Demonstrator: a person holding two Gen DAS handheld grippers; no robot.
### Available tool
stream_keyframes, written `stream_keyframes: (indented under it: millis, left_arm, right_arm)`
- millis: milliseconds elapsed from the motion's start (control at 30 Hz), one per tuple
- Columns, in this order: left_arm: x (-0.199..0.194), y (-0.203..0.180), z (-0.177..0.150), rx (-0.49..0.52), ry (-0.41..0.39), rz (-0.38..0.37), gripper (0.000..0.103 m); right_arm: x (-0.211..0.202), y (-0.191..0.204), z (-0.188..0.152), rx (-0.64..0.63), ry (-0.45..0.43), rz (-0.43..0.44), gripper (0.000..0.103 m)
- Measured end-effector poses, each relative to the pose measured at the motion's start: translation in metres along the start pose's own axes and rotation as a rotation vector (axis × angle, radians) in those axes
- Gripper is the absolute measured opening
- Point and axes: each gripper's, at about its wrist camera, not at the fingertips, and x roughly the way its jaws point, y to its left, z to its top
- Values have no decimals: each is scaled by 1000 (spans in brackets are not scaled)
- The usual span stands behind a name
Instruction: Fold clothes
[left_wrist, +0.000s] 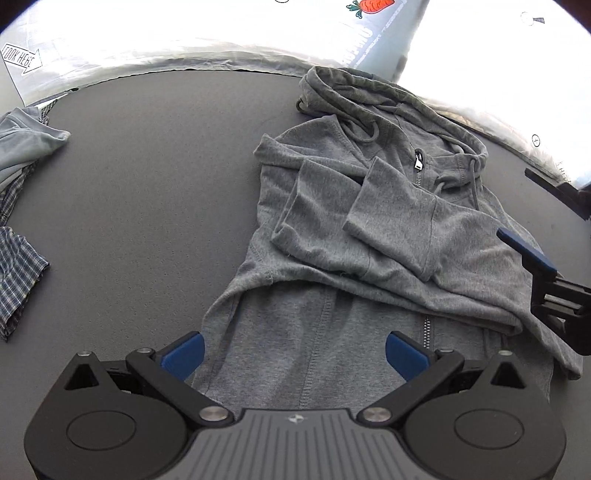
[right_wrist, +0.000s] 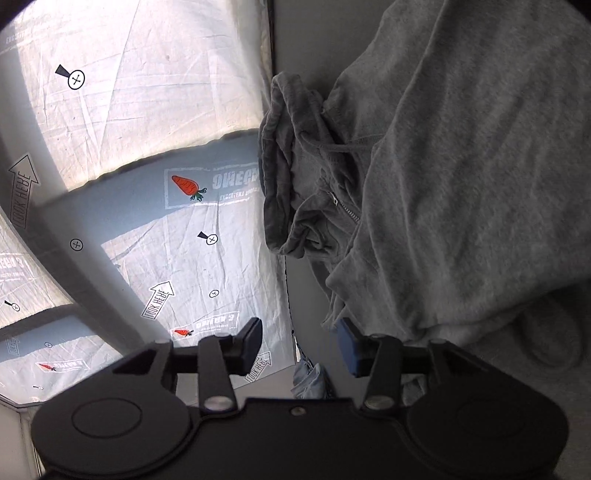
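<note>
A grey zip hoodie lies face up on the dark grey table, hood at the far end and both sleeves folded across the chest. My left gripper hovers over the hoodie's hem, open, with only flat fabric below its blue pads. My right gripper reaches in from the right edge beside the folded sleeve. In the right wrist view this gripper stands open with nothing between its fingers. Its right pad is close to the hoodie's edge, and the hood lies ahead.
A light blue garment and a plaid shirt lie at the table's left edge. Beyond the table's far edge a white sheet printed with carrots and arrows covers the floor. Bare tabletop spreads left of the hoodie.
</note>
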Motion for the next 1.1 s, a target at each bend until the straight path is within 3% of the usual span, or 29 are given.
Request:
stream_keyframes:
  millis: [167, 267, 333, 533, 633, 700, 800, 933, 1100]
  left_arm:
    - [9, -22, 18, 80, -28, 27, 101]
    - [15, -38, 32, 139, -66, 22, 98]
    - [24, -50, 44, 162, -83, 36, 94]
    - [56, -77, 76, 205, -62, -23, 83]
    - [68, -91, 76, 244, -38, 1, 73]
    - [69, -97, 73, 265, -45, 22, 71]
    - [65, -102, 68, 309, -83, 43, 55]
    - [57, -106, 65, 325, -114, 6, 2]
    - [46, -116, 59, 355, -162, 27, 1]
  right_arm:
    - [-56, 3, 31, -280, -93, -181, 55]
    - [-84, 15, 39, -473, -164, -279, 69]
    - [-99, 17, 43, -544, -208, -329, 71]
    - [-139, -4, 66, -530, -269, -379, 71]
    - [-147, -14, 71, -491, -282, -375, 70]
    - [-143, -17, 72, -485, -279, -376, 70]
    - [-138, -18, 70, -492, -276, -388, 70]
    - [-139, -14, 62, -514, -270, -369, 70]
    - [-145, -4, 48, -552, -282, -363, 70]
